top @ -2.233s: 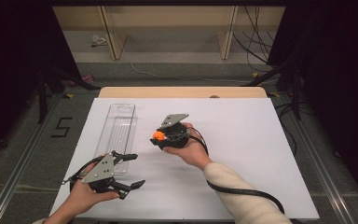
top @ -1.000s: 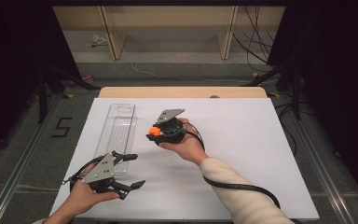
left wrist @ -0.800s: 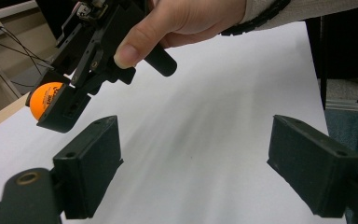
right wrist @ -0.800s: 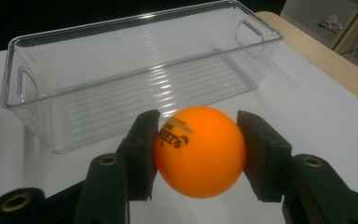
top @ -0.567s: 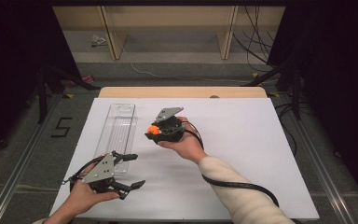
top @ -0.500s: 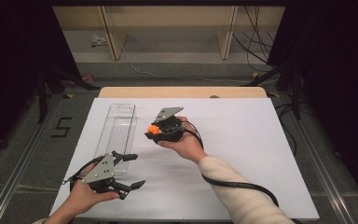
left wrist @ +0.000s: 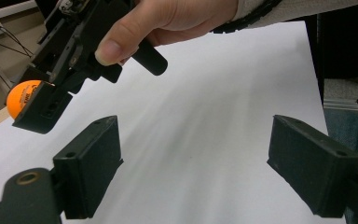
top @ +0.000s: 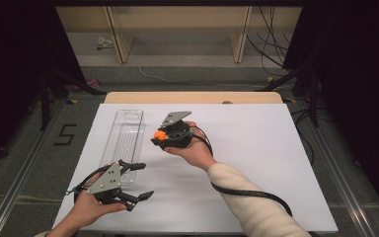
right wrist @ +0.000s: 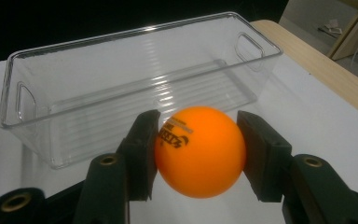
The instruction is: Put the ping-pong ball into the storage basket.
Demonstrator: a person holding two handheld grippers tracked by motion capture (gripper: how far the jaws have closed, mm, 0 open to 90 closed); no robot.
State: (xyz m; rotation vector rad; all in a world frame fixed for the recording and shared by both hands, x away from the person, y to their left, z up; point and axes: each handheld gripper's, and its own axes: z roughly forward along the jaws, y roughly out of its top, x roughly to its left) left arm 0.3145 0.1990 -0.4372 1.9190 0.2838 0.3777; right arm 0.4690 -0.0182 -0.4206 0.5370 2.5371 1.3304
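Right gripper (right wrist: 198,154) clamps orange ball (right wrist: 200,150), beside bin (right wrist: 121,88)

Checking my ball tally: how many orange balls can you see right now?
1. An orange ball is clamped between the right gripper's jaws, beside the empty clear plastic bin.

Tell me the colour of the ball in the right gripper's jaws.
Orange, with small dark printed lettering; the ball shows best in the right gripper view.
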